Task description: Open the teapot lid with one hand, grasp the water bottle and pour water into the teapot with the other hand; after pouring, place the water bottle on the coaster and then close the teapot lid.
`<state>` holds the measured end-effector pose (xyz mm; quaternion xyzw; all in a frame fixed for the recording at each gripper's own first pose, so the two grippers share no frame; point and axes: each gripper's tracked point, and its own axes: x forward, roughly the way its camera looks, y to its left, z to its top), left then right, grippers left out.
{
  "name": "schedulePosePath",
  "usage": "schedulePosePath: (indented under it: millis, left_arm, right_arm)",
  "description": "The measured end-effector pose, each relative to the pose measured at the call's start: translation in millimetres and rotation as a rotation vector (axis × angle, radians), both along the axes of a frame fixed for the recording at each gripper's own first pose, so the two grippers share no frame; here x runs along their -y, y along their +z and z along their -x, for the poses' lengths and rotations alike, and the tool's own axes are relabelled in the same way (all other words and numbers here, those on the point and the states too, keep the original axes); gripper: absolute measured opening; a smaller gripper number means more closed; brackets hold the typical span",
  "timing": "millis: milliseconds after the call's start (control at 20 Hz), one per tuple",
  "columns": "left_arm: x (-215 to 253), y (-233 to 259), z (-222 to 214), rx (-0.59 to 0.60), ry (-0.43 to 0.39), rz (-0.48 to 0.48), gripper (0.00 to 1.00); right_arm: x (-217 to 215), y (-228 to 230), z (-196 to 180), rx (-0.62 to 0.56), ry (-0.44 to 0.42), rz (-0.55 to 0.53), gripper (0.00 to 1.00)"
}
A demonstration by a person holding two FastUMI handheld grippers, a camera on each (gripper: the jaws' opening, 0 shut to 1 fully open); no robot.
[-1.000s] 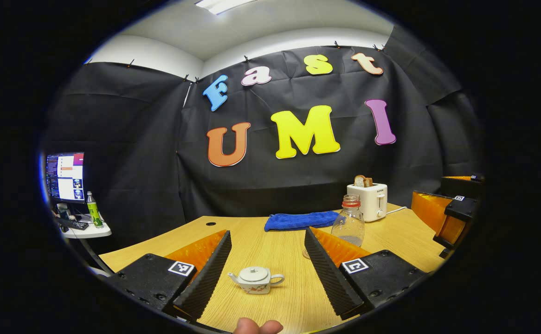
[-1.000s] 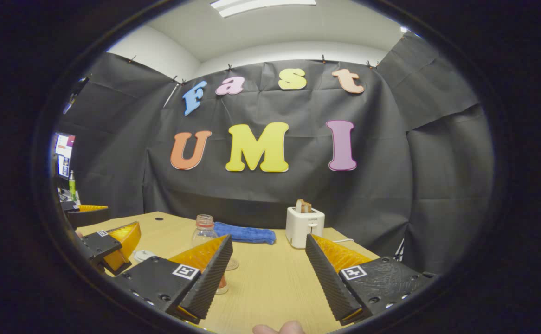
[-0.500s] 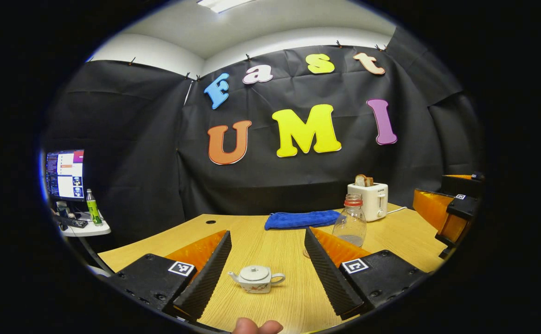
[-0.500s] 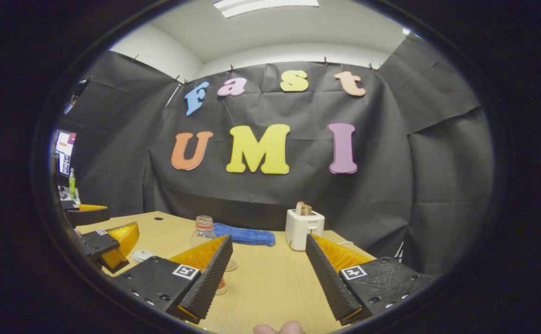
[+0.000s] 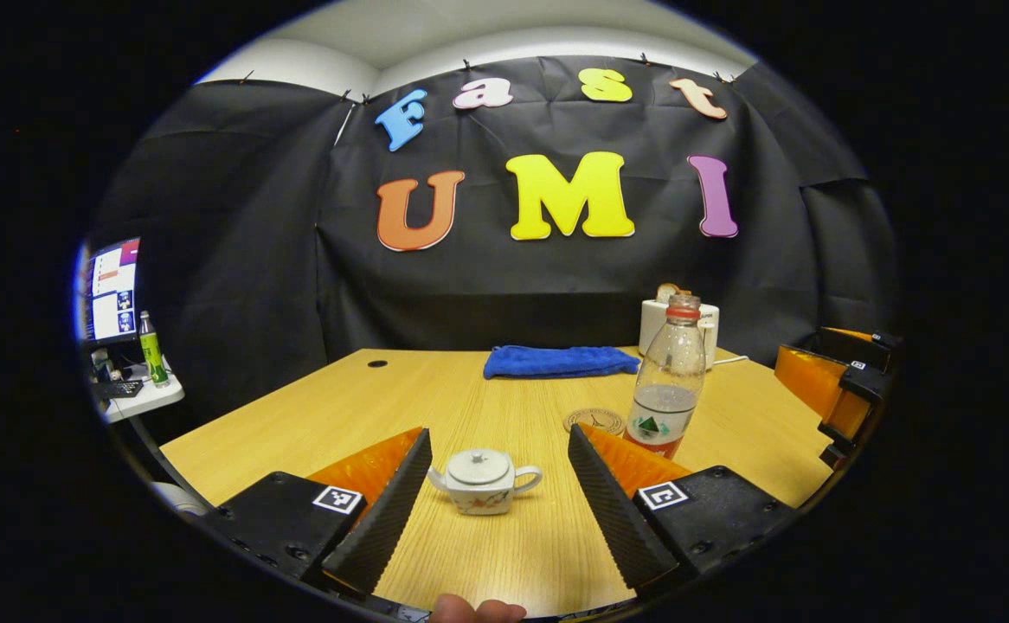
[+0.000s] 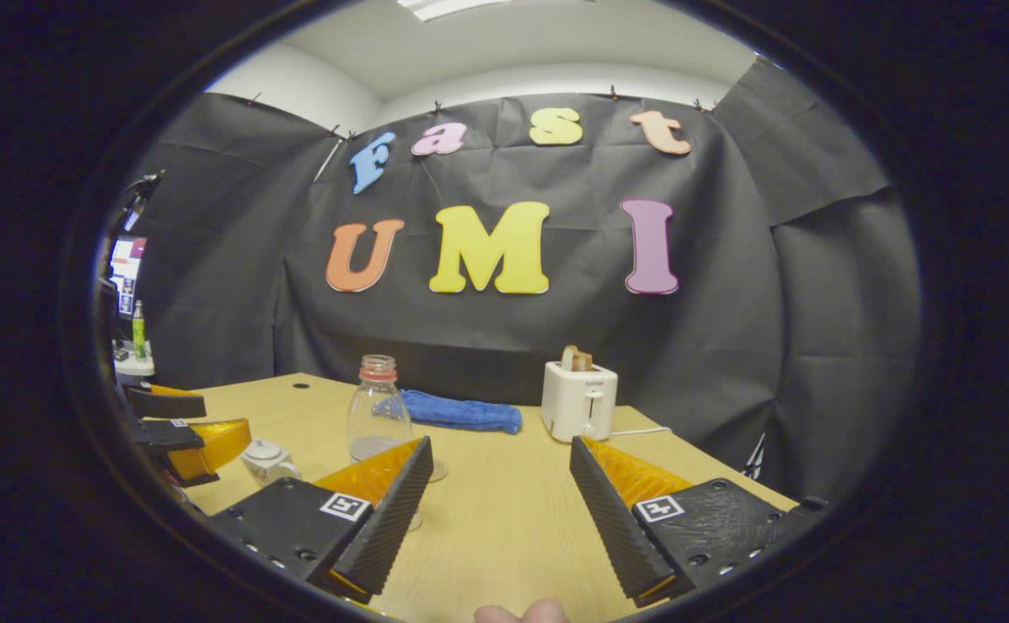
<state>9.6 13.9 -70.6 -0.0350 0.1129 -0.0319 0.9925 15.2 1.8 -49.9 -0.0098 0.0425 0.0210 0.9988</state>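
A small white teapot [image 5: 483, 480] with its lid on stands on the wooden table [image 5: 331, 415]. It sits just ahead of my left gripper [image 5: 498, 441], in line with the gap between the open fingers. A clear water bottle [image 5: 667, 389] with a red neck ring stands upright to the right, partly behind my right-hand finger. A round coaster [image 5: 595, 421] lies bare beside it. In the right gripper view, my right gripper [image 6: 500, 446] is open and holds nothing. The bottle [image 6: 379, 415] is ahead to its left, and the teapot [image 6: 266, 459] is farther left.
A blue towel [image 5: 561, 361] and a white toaster [image 6: 580, 400] with bread sit at the table's back. A side shelf with a monitor [image 5: 115, 290] and a green bottle [image 5: 151, 346] stands off the left edge. The other gripper [image 5: 842, 389] hovers at the table's right.
The left gripper has moved forward and tilted down, so the teapot and bottle sit closer and higher in its view. The right gripper shifted slightly. Both stay open.
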Motion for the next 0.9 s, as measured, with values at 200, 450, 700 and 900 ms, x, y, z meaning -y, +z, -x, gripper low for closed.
schedulePosePath:
  millis: [200, 450, 700, 900]
  left_arm:
    - [-4.0, -16.4, -20.9, -0.060, -0.024, -0.007, 1.00]
    - [-14.0, -37.9, -44.6, -0.140, -0.026, 0.006, 0.88]
    - [-10.4, -56.1, -56.2, -0.204, -0.059, 0.006, 0.66]
    - [-10.4, -54.5, -59.8, -0.191, -0.060, -0.043, 0.47]
  right_arm:
    - [8.4, -11.0, -5.0, -0.026, -0.006, -0.005, 0.98]
    - [25.6, -20.0, -8.9, -0.036, -0.037, -0.009, 0.95]
    - [37.3, -28.3, -11.1, -0.052, -0.055, -0.008, 0.97]
    - [38.0, -32.9, -13.3, -0.051, -0.056, 0.009, 0.95]
